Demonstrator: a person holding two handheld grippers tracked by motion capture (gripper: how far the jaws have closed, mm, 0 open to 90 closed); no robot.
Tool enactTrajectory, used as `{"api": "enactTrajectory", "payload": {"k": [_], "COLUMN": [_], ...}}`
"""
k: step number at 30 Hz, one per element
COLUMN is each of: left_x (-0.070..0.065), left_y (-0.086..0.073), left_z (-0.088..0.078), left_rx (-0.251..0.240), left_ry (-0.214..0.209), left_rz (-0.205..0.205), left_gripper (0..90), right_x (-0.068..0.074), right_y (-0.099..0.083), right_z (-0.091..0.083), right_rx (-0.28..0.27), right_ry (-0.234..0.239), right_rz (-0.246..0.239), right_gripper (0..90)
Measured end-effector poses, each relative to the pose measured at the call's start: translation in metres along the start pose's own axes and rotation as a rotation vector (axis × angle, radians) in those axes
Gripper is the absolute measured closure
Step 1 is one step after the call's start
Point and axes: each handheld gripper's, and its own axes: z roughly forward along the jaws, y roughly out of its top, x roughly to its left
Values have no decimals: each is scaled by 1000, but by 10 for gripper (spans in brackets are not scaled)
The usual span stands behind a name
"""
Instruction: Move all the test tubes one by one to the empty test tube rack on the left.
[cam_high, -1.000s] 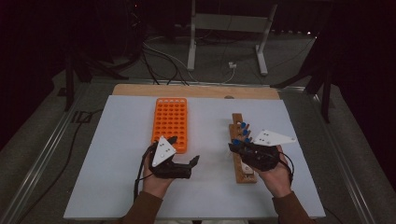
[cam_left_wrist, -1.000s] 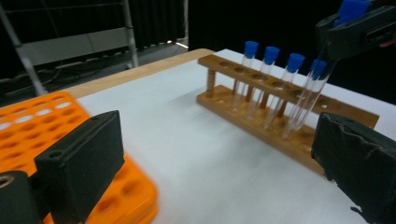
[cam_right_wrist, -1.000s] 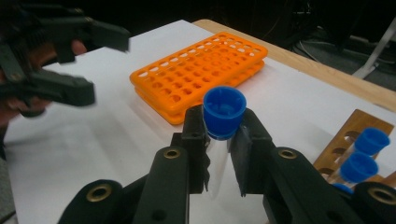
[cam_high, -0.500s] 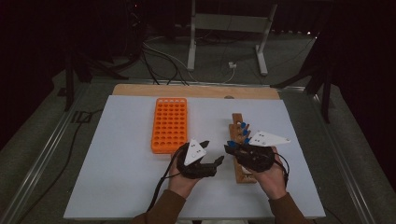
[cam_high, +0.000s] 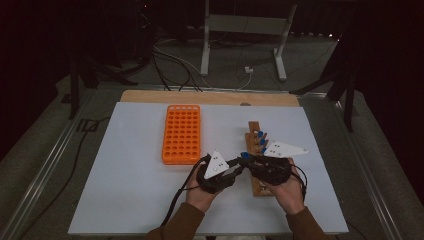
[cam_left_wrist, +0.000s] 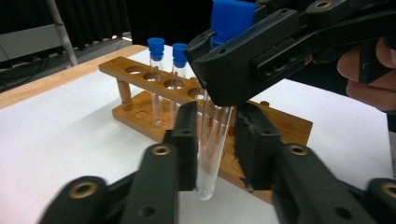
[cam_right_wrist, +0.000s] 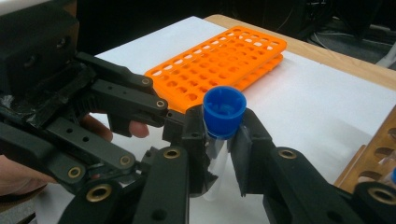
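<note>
So there's a big white table (cam_high: 125, 190), with an orange tube rack (cam_high: 181, 133) sitting well left of a wooden rack (cam_high: 256, 150) that has a couple of blue-capped tubes (cam_left_wrist: 155, 77) standing in it. Both grippers meet just in front of the wooden rack. The right gripper (cam_right_wrist: 219, 140) is clamped on a clear test tube (cam_left_wrist: 211, 144) right under its blue cap (cam_right_wrist: 224, 111). The left gripper (cam_left_wrist: 215, 144) has just been closing, and its jaws now pinch the same tube lower down on the glass, above the table.
</note>
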Motion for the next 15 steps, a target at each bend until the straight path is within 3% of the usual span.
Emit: {"api": "enactTrajectory", "payload": {"k": [4, 6, 7, 8, 9, 10, 11, 15], "left_x": [-1, 0, 2, 2, 5, 5, 6, 12], "left_y": [0, 0, -1, -1, -1, -1, 0, 0], "left_z": [-1, -1, -2, -2, -3, -3, -4, -8], "left_rx": [-1, 1, 3, 3, 1, 1, 2, -14], "left_ry": [2, 10, 17, 17, 27, 27, 32, 52], "left_rz": [22, 24, 19, 19, 15, 15, 13, -5], "left_gripper": [776, 780, 781, 781, 781, 781, 782, 782], "right_x": [0, -1, -3, -3, -5, -5, -7, -9], "right_y": [0, 0, 0, 0, 1, 1, 1, 2], "right_z": [0, -1, -3, -3, -5, -5, -7, -11], "right_rx": [-1, -7, -33, -33, -48, -48, -48, -72], "right_ry": [7, 15, 30, 30, 26, 26, 19, 11], "right_rz": [-1, 2, 16, 16, 18, 18, 21, 26], "right_gripper": [768, 726, 623, 623, 496, 496, 422, 331]}}
